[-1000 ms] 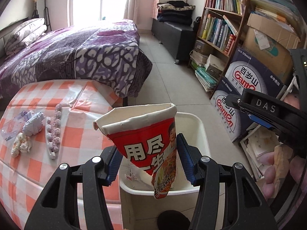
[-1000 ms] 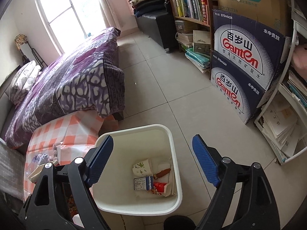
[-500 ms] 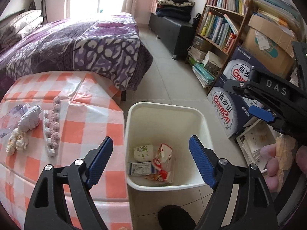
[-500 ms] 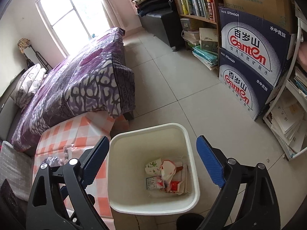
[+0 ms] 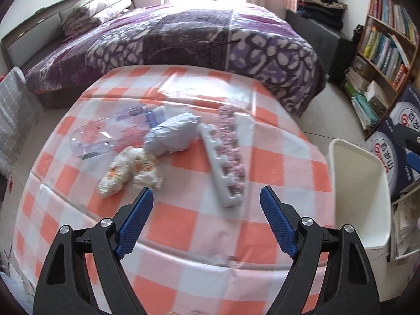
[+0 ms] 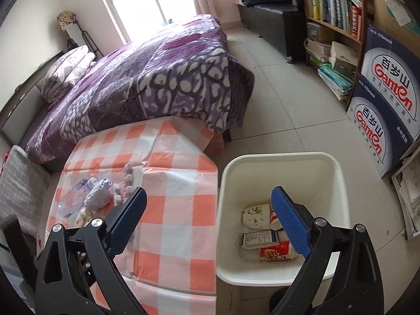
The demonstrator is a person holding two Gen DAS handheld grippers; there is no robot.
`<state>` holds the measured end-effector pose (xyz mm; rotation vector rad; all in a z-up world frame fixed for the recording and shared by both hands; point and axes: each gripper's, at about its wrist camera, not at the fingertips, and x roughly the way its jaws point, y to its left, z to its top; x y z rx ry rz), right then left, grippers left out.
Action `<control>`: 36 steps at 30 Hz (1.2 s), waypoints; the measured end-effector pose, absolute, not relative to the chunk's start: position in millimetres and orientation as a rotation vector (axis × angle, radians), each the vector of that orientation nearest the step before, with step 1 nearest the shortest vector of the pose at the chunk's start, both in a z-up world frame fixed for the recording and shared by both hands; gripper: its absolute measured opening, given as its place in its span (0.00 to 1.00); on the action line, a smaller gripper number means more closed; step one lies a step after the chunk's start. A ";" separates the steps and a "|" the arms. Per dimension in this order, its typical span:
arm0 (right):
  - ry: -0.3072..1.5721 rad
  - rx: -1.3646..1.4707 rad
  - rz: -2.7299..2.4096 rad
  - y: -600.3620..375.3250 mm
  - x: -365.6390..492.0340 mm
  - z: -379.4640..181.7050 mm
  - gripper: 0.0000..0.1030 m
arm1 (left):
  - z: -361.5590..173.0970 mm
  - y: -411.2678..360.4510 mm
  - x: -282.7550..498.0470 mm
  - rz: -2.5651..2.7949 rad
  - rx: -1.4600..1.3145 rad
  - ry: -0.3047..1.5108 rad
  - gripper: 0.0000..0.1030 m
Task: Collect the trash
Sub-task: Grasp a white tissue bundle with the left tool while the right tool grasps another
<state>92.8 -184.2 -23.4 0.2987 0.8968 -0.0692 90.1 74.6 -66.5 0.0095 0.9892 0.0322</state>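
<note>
My left gripper (image 5: 207, 194) is open and empty above the near part of the checked table (image 5: 199, 225). Beyond it lie crumpled white tissue (image 5: 128, 170), a pale blue wad (image 5: 170, 134), a clear plastic bottle (image 5: 105, 134) and a white toothed strip (image 5: 220, 168) with a pink strip (image 5: 231, 134) beside it. The white bin (image 5: 359, 191) stands right of the table. My right gripper (image 6: 207, 197) is open and empty above the gap between table and bin (image 6: 283, 157). The bin holds a paper cup (image 6: 256, 215), a small carton (image 6: 258, 239) and a red noodle wrapper (image 6: 275, 253).
A bed with a purple quilt (image 5: 197, 34) lies behind the table. A bookshelf (image 6: 333, 8) and stacked Ganten water boxes (image 6: 380, 97) stand to the right of the bin. A grey cushioned seat (image 5: 15, 115) is left of the table. Tiled floor (image 6: 275, 92) lies between bed and shelf.
My left gripper opened and dropped the red noodle cup wrapper into the bin, then swung left over the table. My right gripper stayed open and shifted slightly left.
</note>
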 end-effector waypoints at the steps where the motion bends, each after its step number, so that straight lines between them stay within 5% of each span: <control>1: 0.904 0.289 -0.053 -174.9 95.2 -24.9 0.89 | -70.8 87.3 93.4 0.057 0.024 1.002 0.79; 17: 1.007 0.143 0.141 -52.1 129.2 -61.9 0.89 | -144.8 190.6 136.8 0.160 0.050 1.194 0.79; 22: 1.031 0.126 0.195 -27.3 137.4 -74.1 0.89 | -148.3 195.2 147.0 0.126 0.009 1.154 0.63; 24: 1.035 0.117 0.215 -17.8 139.1 -78.2 0.89 | -147.2 194.8 149.4 0.102 -0.010 1.143 0.43; 25: 1.038 0.113 0.227 -13.0 140.0 -81.0 0.89 | -146.4 195.2 149.9 0.099 -0.016 1.142 0.41; 36: 1.033 0.056 0.377 54.3 148.3 -110.7 0.89 | -120.4 250.8 107.9 0.240 -0.170 1.117 0.39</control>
